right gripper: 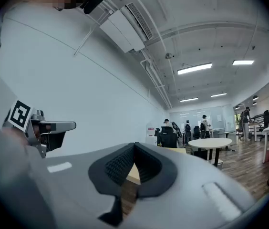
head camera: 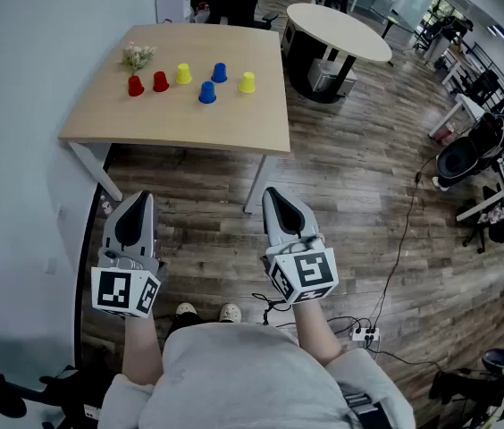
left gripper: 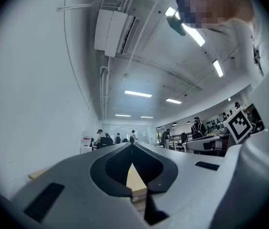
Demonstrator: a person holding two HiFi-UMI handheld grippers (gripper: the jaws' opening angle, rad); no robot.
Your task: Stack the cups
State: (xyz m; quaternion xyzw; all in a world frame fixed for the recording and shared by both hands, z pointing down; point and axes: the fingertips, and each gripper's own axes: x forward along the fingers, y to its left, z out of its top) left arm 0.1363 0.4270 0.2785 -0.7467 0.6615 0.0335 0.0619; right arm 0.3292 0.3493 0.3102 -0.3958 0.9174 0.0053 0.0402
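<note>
Six small cups stand upside down on the wooden table [head camera: 189, 128] far ahead: two red [head camera: 135, 86] [head camera: 160, 81], two yellow [head camera: 183, 73] [head camera: 247, 82] and two blue [head camera: 219, 72] [head camera: 206, 92]. My left gripper [head camera: 145, 197] and right gripper [head camera: 270, 191] hang over the wood floor, well short of the table's near edge. Both are shut with nothing between the jaws. In the left gripper view the left gripper [left gripper: 132, 145] points up toward the room, and a sliver of the table shows through its closed jaws. The right gripper view shows the right gripper [right gripper: 134, 145] the same way.
A small bunch of flowers [head camera: 136, 56] sits at the table's far left corner. A white wall runs along the left. A round white table [head camera: 337, 29] stands at the back right. Office chairs [head camera: 466, 155], cables and a power strip [head camera: 364, 333] lie to the right.
</note>
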